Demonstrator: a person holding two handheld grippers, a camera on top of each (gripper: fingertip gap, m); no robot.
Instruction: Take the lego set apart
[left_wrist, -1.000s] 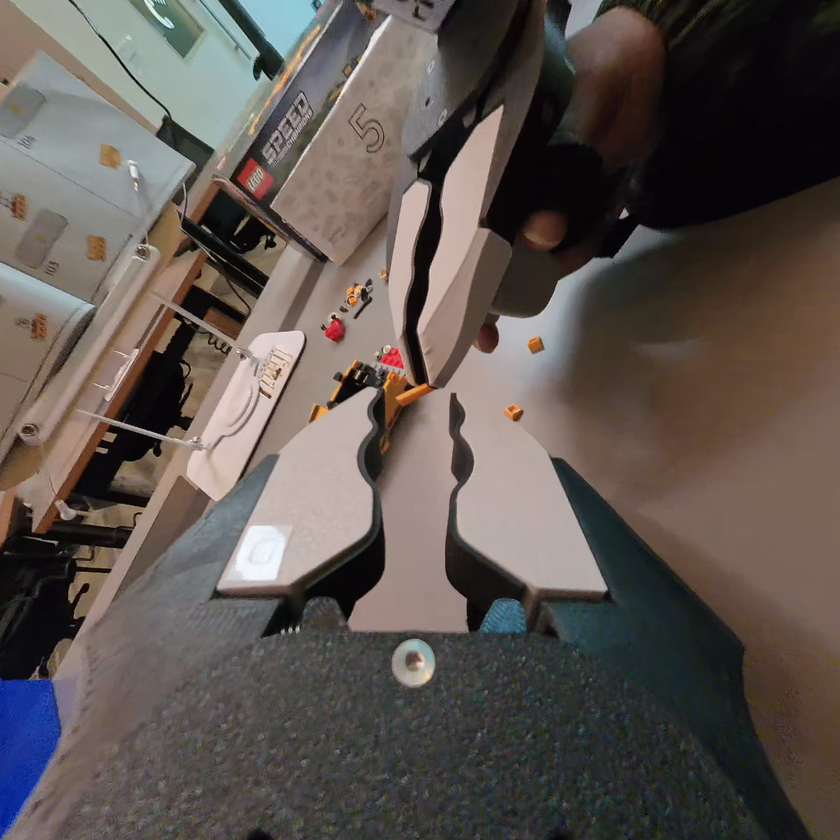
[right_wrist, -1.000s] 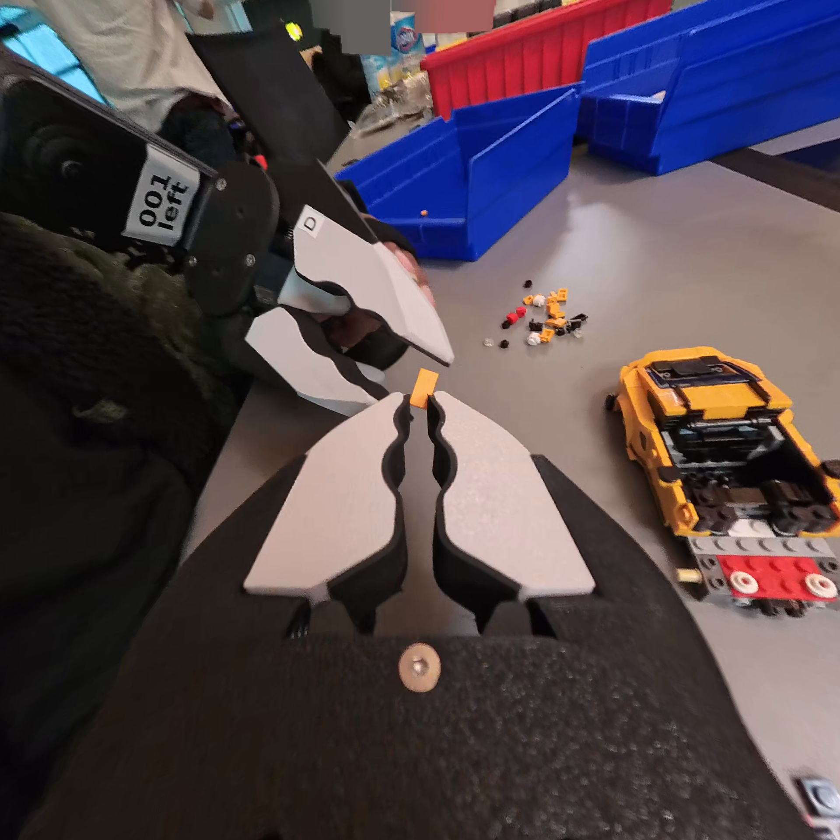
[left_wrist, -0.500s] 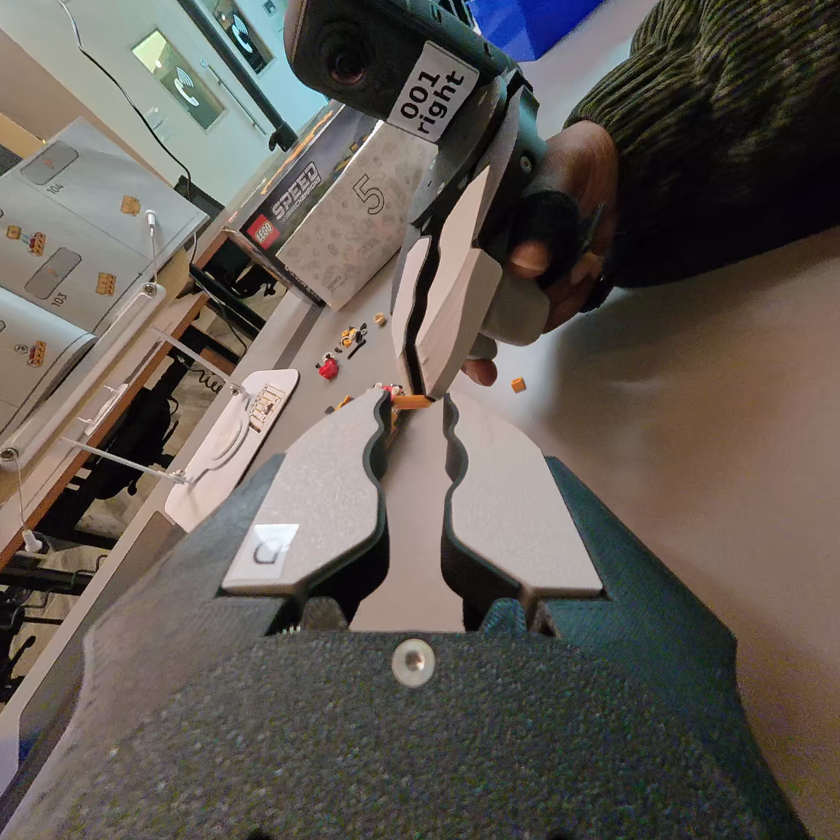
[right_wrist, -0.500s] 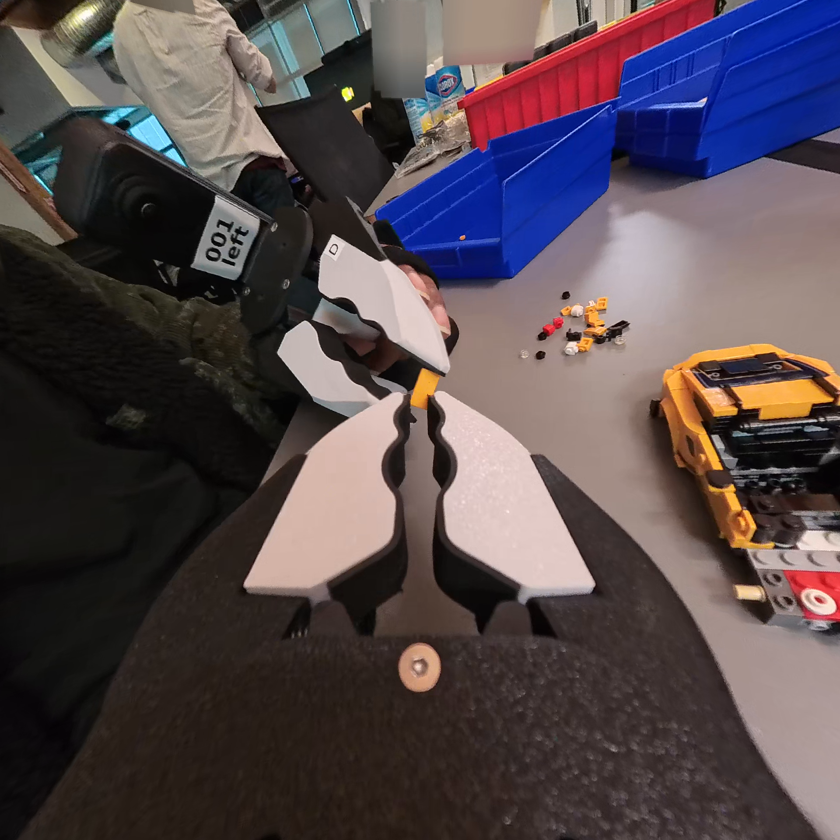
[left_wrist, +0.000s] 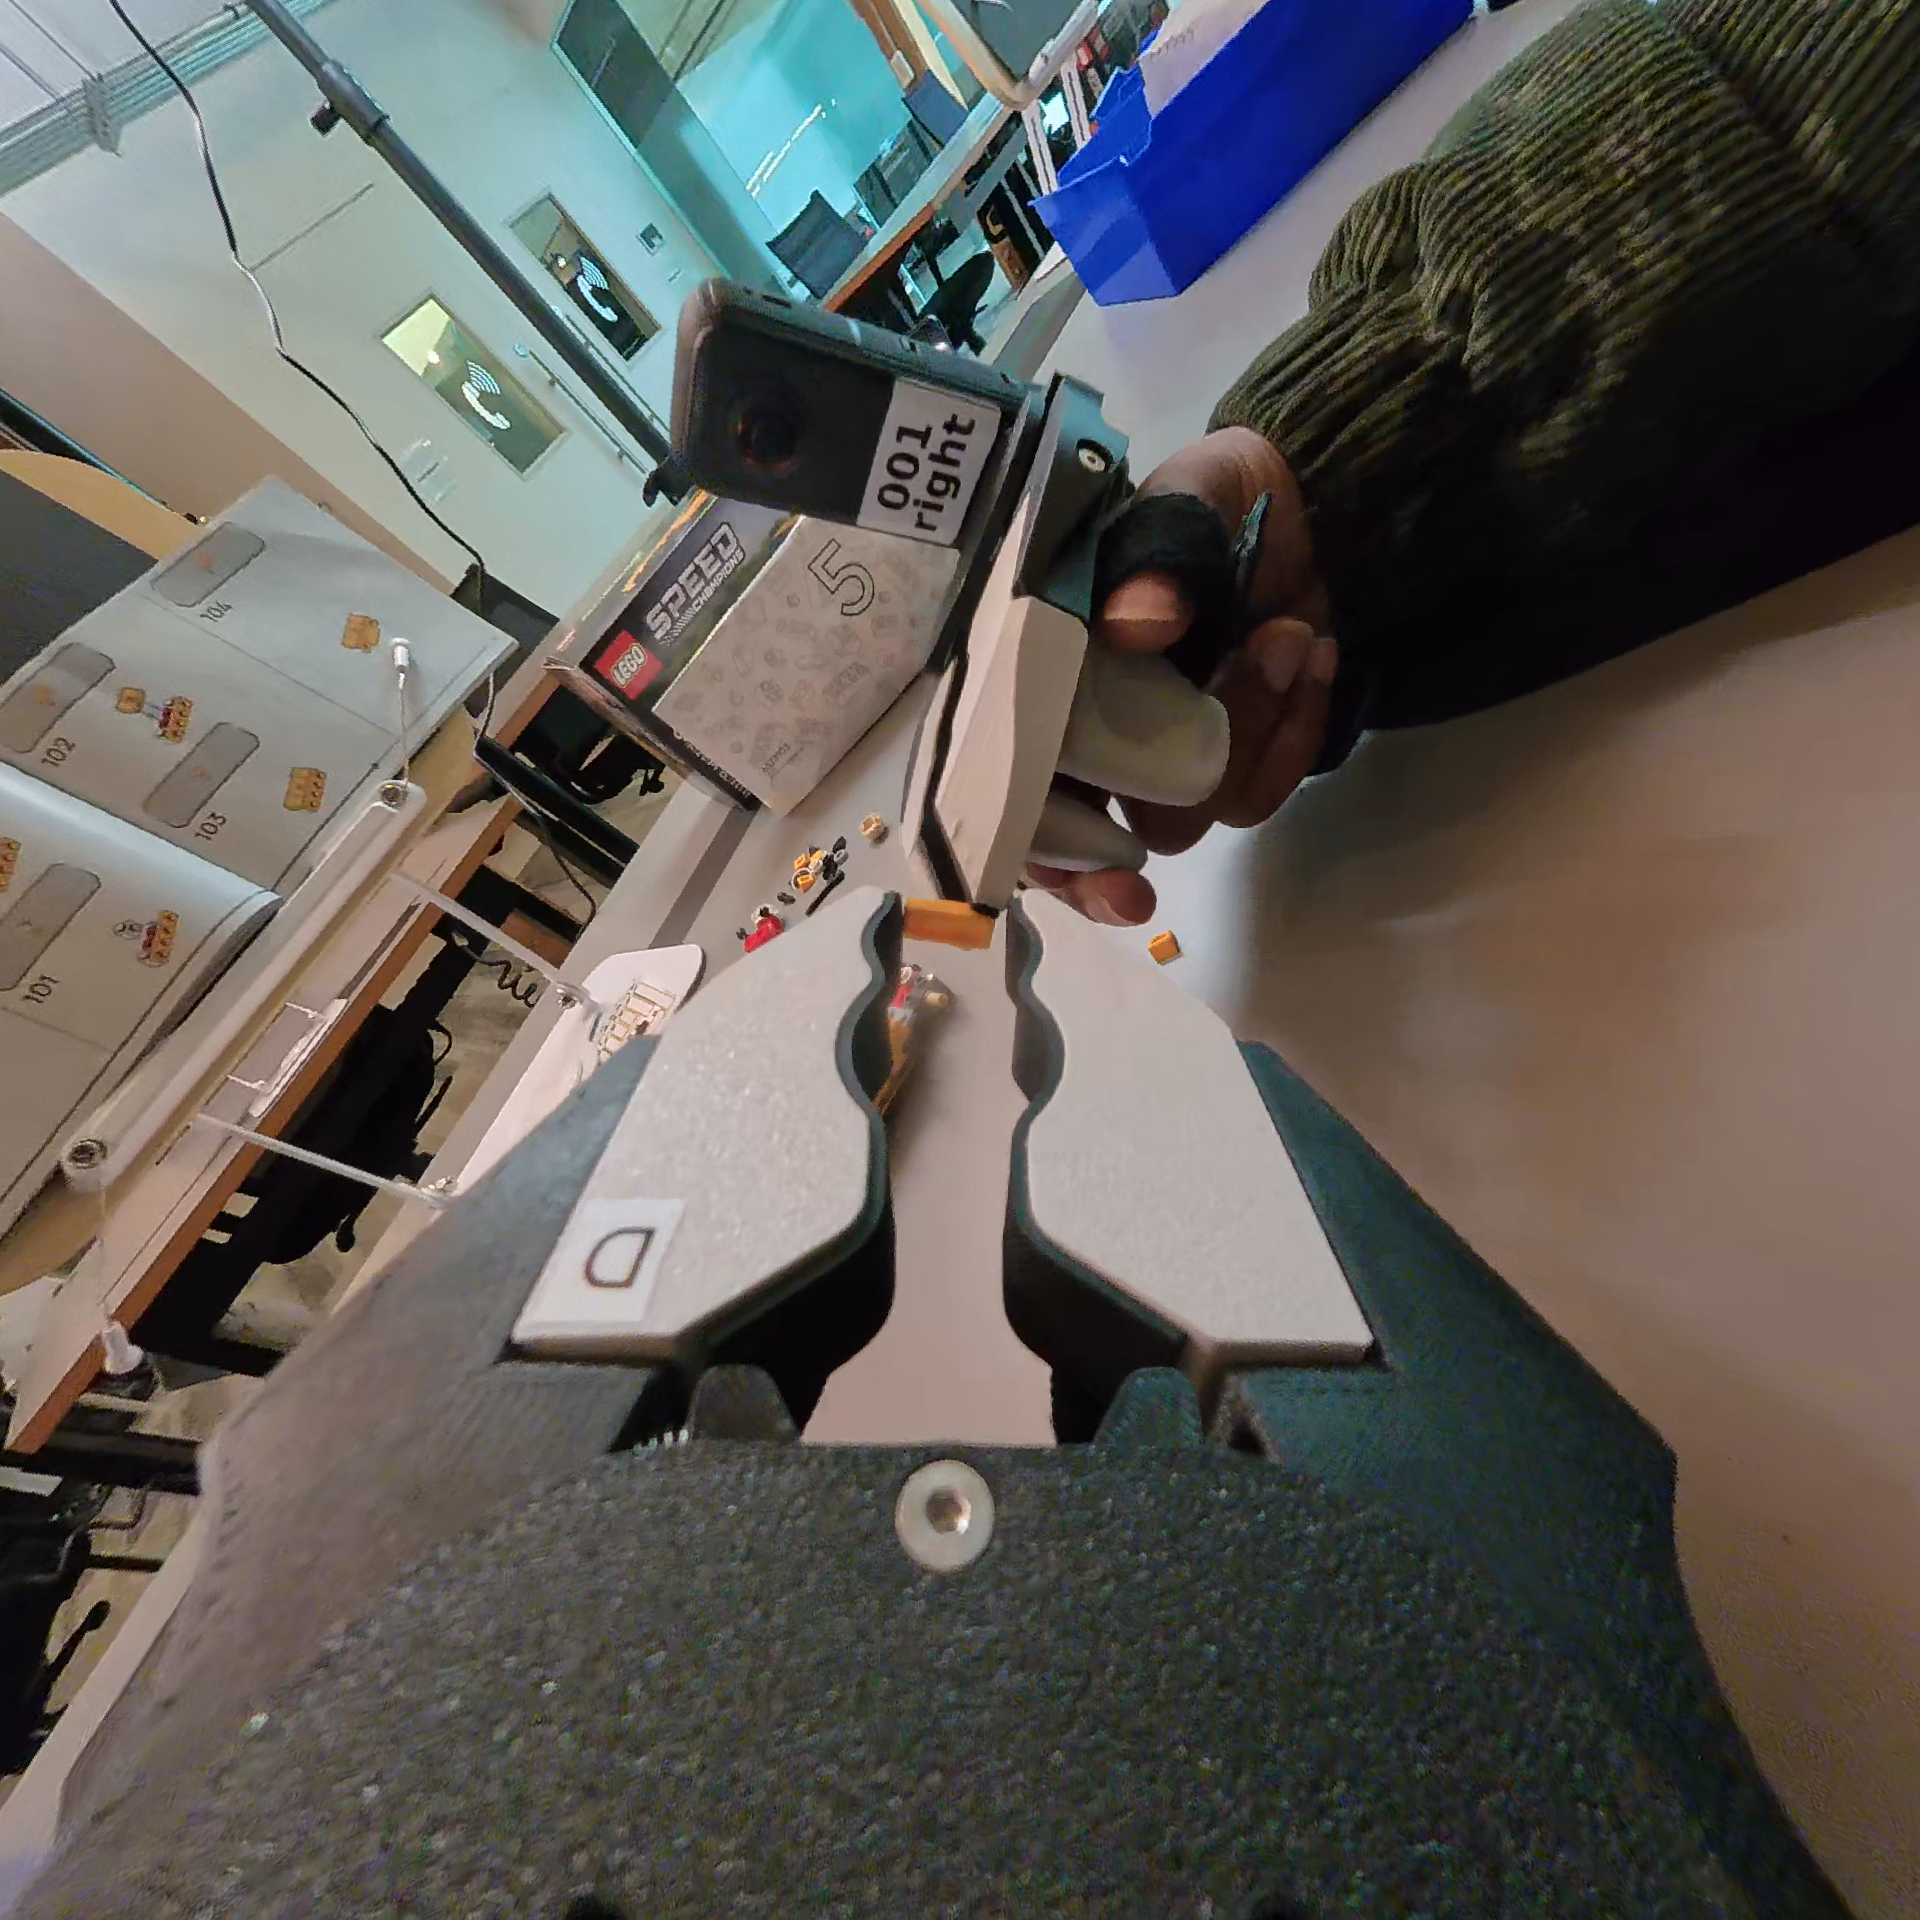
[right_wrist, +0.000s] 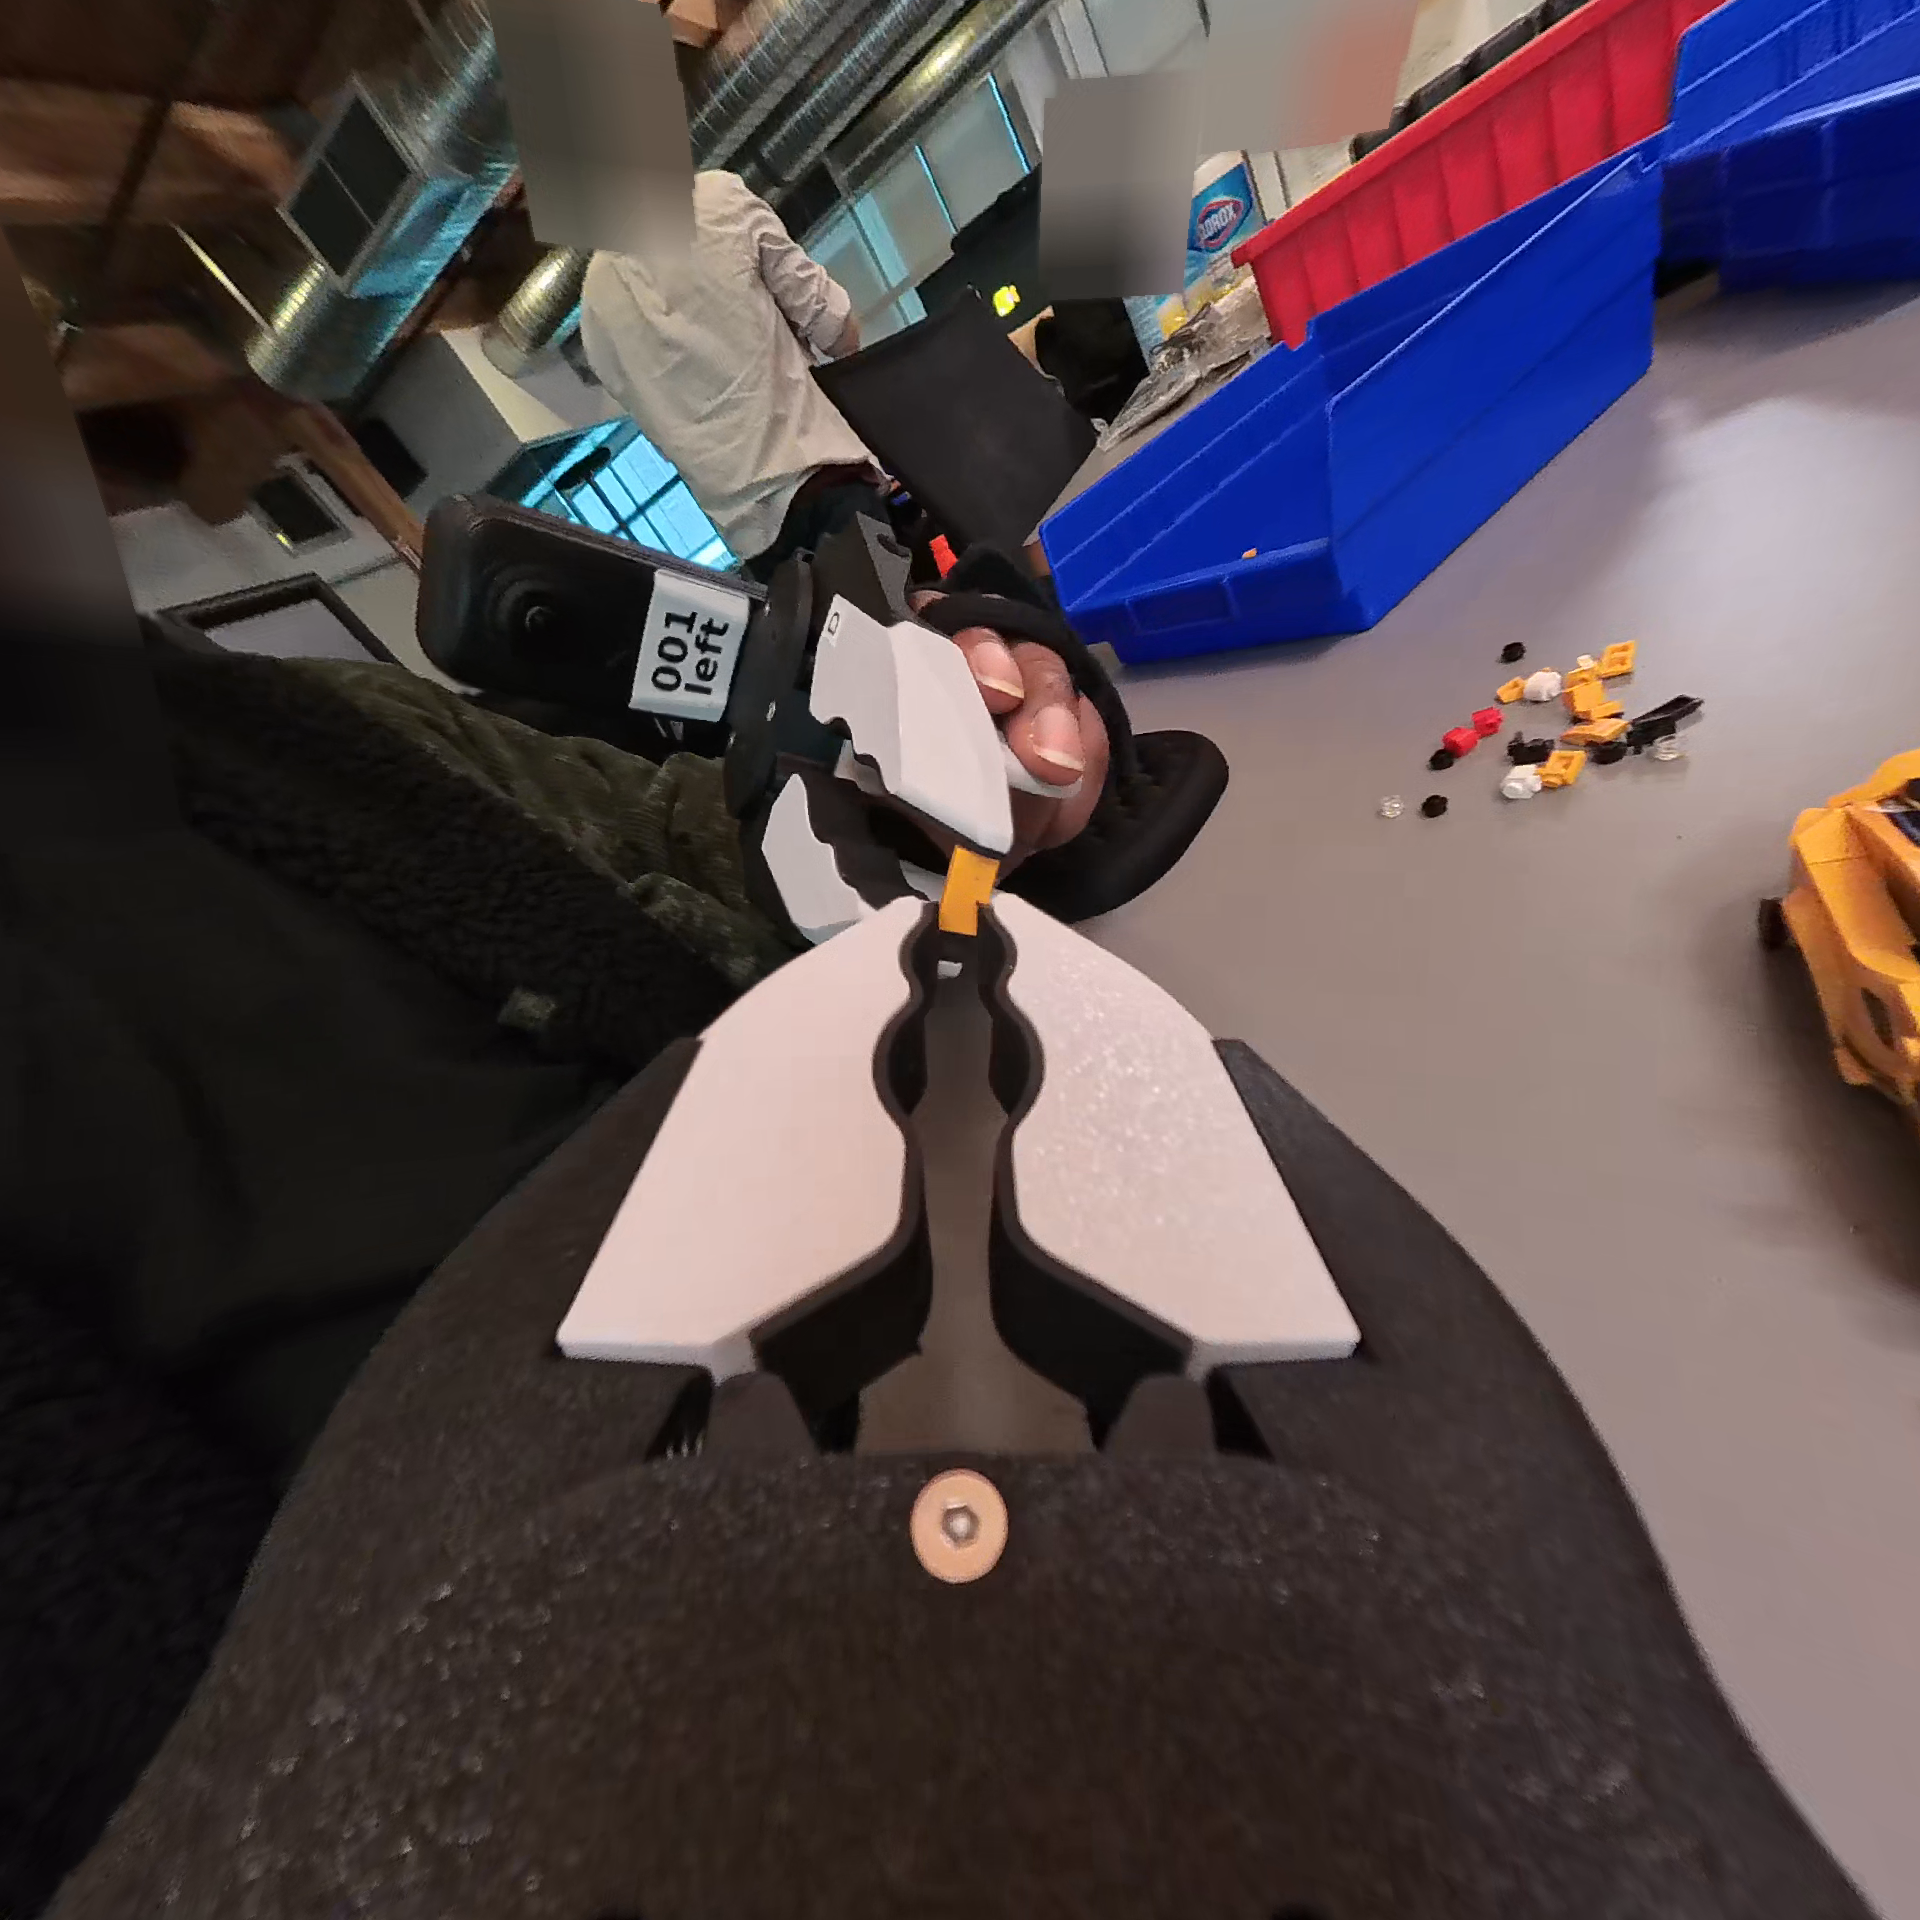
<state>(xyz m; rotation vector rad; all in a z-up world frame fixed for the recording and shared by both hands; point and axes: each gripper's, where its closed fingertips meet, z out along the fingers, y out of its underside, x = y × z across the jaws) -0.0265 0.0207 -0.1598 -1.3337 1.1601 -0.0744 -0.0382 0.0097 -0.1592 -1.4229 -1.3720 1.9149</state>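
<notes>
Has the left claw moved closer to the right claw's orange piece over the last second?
Yes. In the right wrist view the left claw has closed in from beside the orange piece until one fingertip touches its top end.

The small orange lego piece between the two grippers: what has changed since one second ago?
The left gripper closed in until its open jaws reach the small orange lego piece. The right gripper stays shut on it. The yellow lego car stays on the grey table.
</notes>
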